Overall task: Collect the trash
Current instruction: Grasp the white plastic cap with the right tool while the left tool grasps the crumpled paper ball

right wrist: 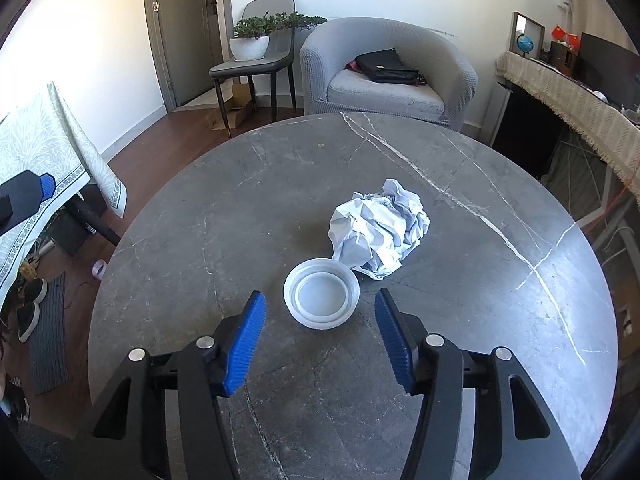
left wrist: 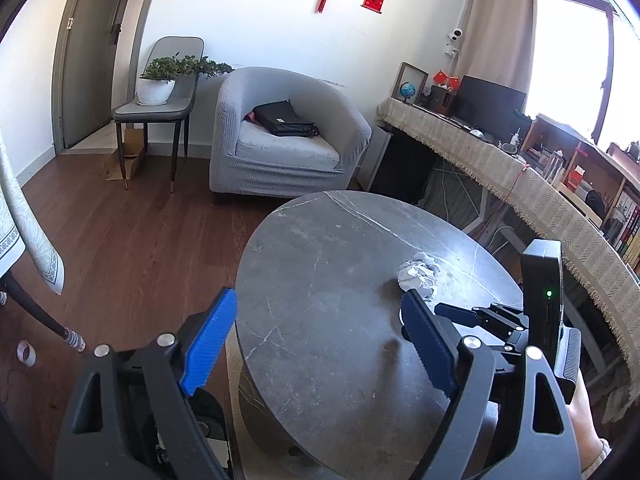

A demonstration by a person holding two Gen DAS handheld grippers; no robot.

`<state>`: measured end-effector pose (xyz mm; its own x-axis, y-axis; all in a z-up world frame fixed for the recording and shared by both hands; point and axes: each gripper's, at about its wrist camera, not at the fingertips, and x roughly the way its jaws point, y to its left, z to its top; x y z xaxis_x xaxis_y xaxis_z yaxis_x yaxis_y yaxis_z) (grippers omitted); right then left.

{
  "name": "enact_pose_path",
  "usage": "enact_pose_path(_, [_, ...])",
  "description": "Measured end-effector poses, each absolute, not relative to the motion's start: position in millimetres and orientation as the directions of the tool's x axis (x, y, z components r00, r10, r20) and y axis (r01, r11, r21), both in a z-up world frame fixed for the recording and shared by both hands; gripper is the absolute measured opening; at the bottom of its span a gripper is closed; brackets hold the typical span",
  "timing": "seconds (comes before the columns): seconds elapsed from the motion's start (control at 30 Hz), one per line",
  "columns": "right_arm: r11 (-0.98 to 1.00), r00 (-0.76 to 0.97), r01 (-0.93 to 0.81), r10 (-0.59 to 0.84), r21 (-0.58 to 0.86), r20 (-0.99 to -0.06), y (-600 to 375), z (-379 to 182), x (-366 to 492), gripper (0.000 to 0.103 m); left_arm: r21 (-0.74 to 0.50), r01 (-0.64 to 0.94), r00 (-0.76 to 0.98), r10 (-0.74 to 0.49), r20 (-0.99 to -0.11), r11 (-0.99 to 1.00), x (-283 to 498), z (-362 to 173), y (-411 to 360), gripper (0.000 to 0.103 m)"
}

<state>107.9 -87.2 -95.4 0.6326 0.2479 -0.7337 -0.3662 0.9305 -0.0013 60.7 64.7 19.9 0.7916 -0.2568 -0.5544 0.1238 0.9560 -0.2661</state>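
A crumpled ball of white paper (right wrist: pixel 380 228) lies near the middle of the round dark marble table (right wrist: pixel 224 200). Just in front of it, touching its near side, sits a round white plastic lid (right wrist: pixel 322 298), hollow side up. My right gripper (right wrist: pixel 320 297) is open and low over the table, with the lid between its blue fingertips and a gap on each side. My left gripper (left wrist: pixel 319 296) is open and holds nothing, hovering over the table's (left wrist: pixel 320 240) left part, with the paper ball (left wrist: pixel 418 274) beyond its right finger. The right gripper's camera housing (left wrist: pixel 542 280) shows at the right.
Behind the table stands a grey armchair (right wrist: pixel 384 76) with a black bag (right wrist: pixel 386 66) on its seat. Left of it is a chair with a potted plant (right wrist: pixel 250 40). A cloth-covered desk (left wrist: pixel 520 184) runs along the right. A tape roll (right wrist: pixel 98 269) and shoes (right wrist: pixel 30 308) lie on the floor at the left.
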Motion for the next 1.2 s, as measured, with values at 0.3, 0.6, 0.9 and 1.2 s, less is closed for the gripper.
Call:
enact_pose_path(0.3, [0.916,0.606,-0.402,0.272,0.008,-0.747,-90,-96,117,0.040,-0.256,0.152,0.776,-0.276,-0.567,0.955,84,12,40,0.082])
enact_pose_path(0.6, [0.923,0.606,-0.384,0.277,0.031,-0.746,-124,-86,121,0.040,-0.219,0.210,0.740,-0.301,-0.602,0.953,107,6,3,0.078])
enact_pose_path(0.9, [0.945,0.621,-0.314,0.280,0.095,-0.732,-182,-82,119,0.040,-0.178,0.285,0.680,-0.330,-0.655,0.942,126,-8,-42,0.073])
enact_pose_path(1.2, [0.947,0.622,-0.282,0.303,0.154,-0.722,-215,-83,117,0.040,-0.208,0.292,0.648,-0.353,-0.675,0.934,150,-23,-75,0.072])
